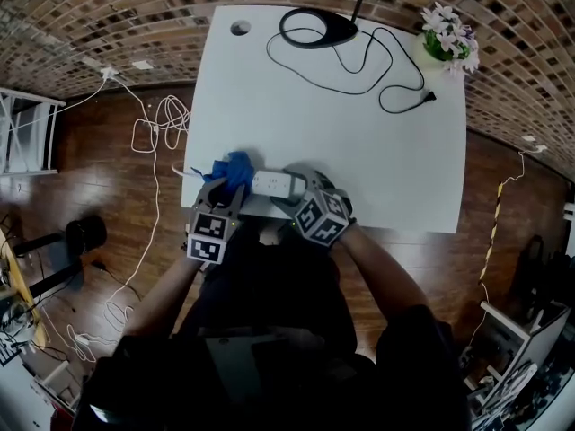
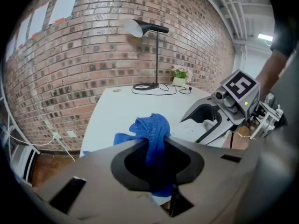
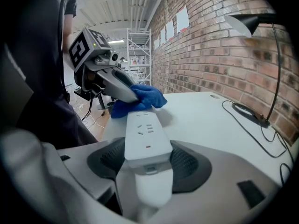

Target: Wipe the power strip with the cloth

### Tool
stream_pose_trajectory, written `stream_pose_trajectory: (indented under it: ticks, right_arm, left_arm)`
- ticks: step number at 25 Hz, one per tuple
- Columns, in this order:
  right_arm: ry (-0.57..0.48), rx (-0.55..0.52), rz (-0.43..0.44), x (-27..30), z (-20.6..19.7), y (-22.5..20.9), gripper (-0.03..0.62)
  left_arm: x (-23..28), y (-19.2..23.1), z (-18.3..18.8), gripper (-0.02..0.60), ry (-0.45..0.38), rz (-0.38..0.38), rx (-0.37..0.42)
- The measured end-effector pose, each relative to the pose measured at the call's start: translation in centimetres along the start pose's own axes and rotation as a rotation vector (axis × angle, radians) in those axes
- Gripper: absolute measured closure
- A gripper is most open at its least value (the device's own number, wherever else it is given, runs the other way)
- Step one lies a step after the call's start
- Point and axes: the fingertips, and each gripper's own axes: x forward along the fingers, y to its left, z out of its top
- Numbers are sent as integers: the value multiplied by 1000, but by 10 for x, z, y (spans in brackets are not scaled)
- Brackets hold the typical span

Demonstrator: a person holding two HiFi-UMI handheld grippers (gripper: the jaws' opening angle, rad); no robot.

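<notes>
Brick wall curves round the back and a dark wooden floor strewn with white cables runs alongside, while the white desk fills the middle. Far across it sit a black lamp, its looping cord and a small pot of flowers. All of that is well clear of the action, and metal shelving stands off down the room.

The work is right at the near edge. The right claw is clamped across one end of the power strip, pads pressing on both its long sides, and the strip points out over the desk with its socket face up. The left claw is pinched tight on the bunched blue cloth, which touches the strip's far end.

By the look of it the wiping is underway, with the cloth at the end farthest from the anchoring grip. The next move calls for drawing the cloth along the socket face toward the right claw, which has to hold the strip steady. The clamped end is covered — reaching it would take a re-grip.
</notes>
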Motion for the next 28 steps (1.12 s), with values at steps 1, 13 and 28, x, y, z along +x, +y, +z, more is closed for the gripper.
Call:
stream_pose_trajectory:
  ticks: [1, 13, 28]
  right_arm:
    - [0, 0, -1, 0, 0, 0, 298]
    - [-3, -2, -3, 0, 1, 1, 298]
    - [-19, -12, -8, 0, 1, 2, 298]
  left_arm:
    - [3, -8, 2, 512, 4, -20, 15]
    - [19, -50, 14, 511, 64, -101, 92]
    - [38, -91, 27, 512, 119, -191, 151]
